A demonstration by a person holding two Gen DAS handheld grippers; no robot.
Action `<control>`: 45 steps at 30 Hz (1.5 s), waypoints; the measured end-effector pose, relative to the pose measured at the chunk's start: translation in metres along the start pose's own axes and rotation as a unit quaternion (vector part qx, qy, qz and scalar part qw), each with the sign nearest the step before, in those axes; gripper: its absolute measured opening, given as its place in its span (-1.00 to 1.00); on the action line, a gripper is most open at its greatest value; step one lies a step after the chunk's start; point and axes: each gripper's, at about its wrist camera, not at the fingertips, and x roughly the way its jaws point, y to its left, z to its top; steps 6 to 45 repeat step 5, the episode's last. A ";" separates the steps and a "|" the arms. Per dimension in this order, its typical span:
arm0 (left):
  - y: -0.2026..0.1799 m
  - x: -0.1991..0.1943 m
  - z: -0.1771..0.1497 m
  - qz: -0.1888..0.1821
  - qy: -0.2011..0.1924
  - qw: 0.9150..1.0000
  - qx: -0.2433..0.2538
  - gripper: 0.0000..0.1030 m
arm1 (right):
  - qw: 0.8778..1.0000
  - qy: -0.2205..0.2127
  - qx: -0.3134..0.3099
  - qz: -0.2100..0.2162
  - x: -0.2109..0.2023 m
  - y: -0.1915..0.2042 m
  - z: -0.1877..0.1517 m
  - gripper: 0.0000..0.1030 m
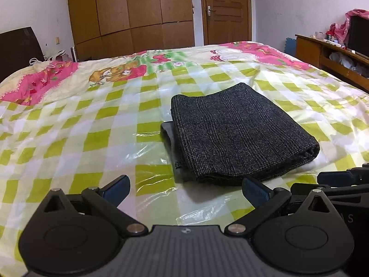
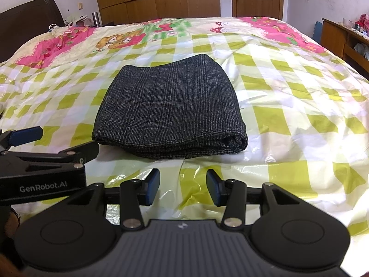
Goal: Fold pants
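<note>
Folded pants (image 2: 169,110) lie mid-bed (image 2: 299,106); left tongs (image 1: 185,190) and right tongs (image 2: 182,185) released, bare sheet around.

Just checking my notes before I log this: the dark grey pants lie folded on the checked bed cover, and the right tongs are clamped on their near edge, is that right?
Not quite. The pants do lie folded on the checked bed cover, but the right tongs are open and empty, short of the near edge and not touching it, as the right wrist view shows.
</note>
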 end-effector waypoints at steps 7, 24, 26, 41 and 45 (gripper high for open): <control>-0.001 0.002 0.000 0.008 0.007 1.000 0.004 1.00 | 1.000 -0.001 0.006 0.002 -0.001 -0.002 0.000 -0.12; -0.001 0.002 0.000 0.008 0.007 1.000 0.004 1.00 | 1.000 -0.001 0.006 0.002 -0.001 -0.002 0.000 -0.12; -0.001 0.002 0.000 0.008 0.007 1.000 0.004 1.00 | 1.000 -0.001 0.006 0.002 -0.001 -0.002 0.000 -0.12; -0.001 0.002 0.000 0.008 0.007 1.000 0.004 1.00 | 1.000 -0.001 0.006 0.002 -0.001 -0.002 0.000 -0.12; -0.001 0.002 0.000 0.008 0.007 1.000 0.004 1.00 | 1.000 -0.001 0.006 0.002 -0.001 -0.002 0.000 -0.12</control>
